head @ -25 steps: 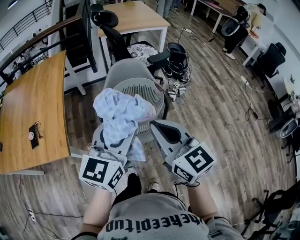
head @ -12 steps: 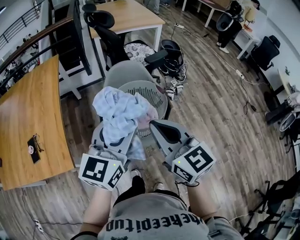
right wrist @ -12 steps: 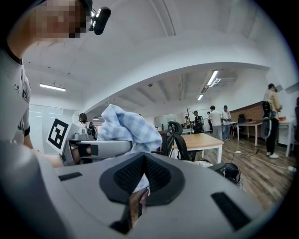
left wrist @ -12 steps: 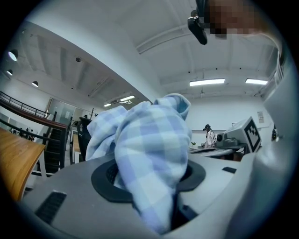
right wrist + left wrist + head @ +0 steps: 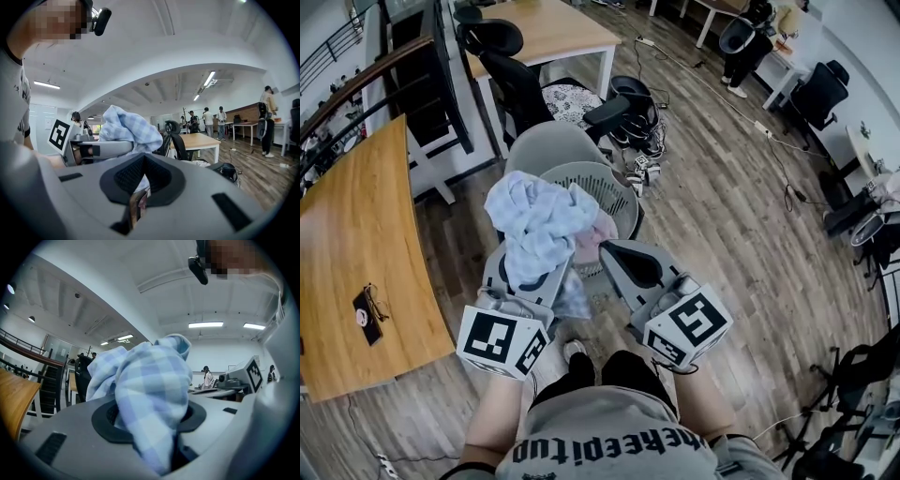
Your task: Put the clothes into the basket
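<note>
A light blue checked cloth [image 5: 539, 225] is bunched over my left gripper [image 5: 536, 262], which is shut on it. In the left gripper view the checked cloth [image 5: 150, 394] fills the gap between the jaws of the left gripper [image 5: 157, 420]. A pink cloth [image 5: 591, 246] shows beside the blue one at the tip of my right gripper [image 5: 606, 249]. The right gripper [image 5: 140, 180] has its jaws close together with a pinkish strip in the slit. Just beyond both grippers a pale slatted basket [image 5: 614, 186] stands on a grey chair [image 5: 546, 145].
A wooden table [image 5: 356, 234] runs along the left. A black office chair [image 5: 511, 70] and another table [image 5: 548, 28] stand behind the basket. Black gear [image 5: 639, 103] and cables lie on the floor to the right. The person's feet [image 5: 574, 352] show below.
Both grippers have moved forward together with the bundle, and the floor and the tables have slid back in the view. The grips look the same.
</note>
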A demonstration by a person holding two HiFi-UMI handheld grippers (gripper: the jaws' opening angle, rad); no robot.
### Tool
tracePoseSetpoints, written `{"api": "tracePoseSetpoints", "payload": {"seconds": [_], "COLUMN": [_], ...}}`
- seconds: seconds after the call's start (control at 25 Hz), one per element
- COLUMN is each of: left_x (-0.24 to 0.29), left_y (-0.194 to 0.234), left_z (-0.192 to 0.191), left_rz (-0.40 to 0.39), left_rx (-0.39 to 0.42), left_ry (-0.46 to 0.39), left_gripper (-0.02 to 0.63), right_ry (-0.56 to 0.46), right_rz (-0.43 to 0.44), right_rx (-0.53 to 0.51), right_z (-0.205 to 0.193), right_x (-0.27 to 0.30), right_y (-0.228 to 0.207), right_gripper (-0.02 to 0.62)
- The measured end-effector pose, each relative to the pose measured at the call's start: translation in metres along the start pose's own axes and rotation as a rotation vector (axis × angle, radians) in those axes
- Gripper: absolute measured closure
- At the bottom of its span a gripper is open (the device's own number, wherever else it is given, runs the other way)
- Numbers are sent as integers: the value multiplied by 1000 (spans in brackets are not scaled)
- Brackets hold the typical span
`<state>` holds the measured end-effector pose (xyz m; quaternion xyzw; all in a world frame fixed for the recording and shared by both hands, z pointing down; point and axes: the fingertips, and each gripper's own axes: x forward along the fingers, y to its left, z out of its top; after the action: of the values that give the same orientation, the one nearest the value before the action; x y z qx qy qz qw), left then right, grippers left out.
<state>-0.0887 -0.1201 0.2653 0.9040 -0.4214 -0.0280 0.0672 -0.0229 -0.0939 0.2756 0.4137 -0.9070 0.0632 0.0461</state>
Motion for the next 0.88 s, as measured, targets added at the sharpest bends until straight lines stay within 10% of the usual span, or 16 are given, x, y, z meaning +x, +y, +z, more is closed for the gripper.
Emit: {"api": "tracePoseSetpoints", "payload": {"seconds": [0.88], "left_x": [10], "left_y": [16], "left_z": [0], "left_rz": [42], "left_rx": [-16], "left_ry": [-19], "left_gripper": [390], "right_ry": [7], "right_rz": [31], "right_rx": [-24], "right_z": [4], "right_x": [15], "right_y": [-11], "right_gripper": [588]}}
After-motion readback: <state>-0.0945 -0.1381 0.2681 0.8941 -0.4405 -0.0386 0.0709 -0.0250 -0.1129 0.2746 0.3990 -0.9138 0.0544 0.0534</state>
